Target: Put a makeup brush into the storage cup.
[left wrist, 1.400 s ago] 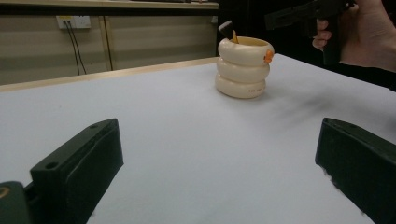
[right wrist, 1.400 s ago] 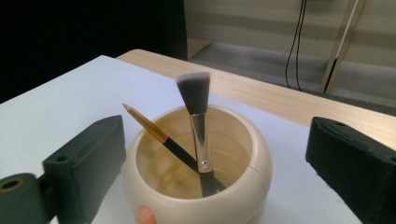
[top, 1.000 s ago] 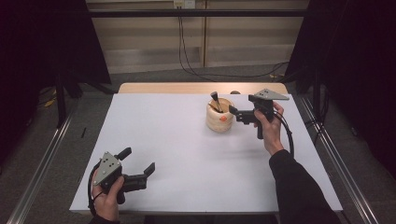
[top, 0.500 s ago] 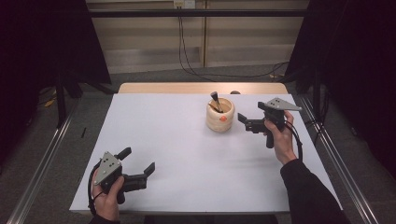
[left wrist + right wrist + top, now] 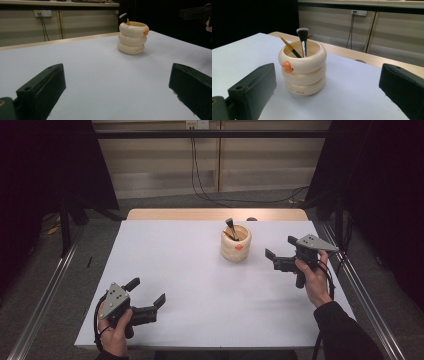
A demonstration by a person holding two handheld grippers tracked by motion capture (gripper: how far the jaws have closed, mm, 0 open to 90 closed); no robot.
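A cream cup [image 5: 236, 243] made of stacked rings, with a small orange knob, stands at the back right of the white table [image 5: 200, 285]. It holds a makeup brush [image 5: 302, 40] and a thin yellow-and-black brush [image 5: 290, 48]. My right gripper [image 5: 280, 247] hovers open to the right of the cup, a short gap from it, jaws pointing at it [image 5: 302, 67]. My left gripper [image 5: 147, 291] rests open near the front left corner, with nothing between its jaws. From there the cup [image 5: 133, 37] stands far off.
A wooden strip [image 5: 215, 214] runs along the table's far edge, with a small dark object [image 5: 251, 219] on it. Metal rails [image 5: 45, 290] flank the table on the floor. Cables hang from a wall socket [image 5: 196, 125] behind.
My right gripper has drawn back from the cup, moving right and toward the person. The left gripper has stayed put.
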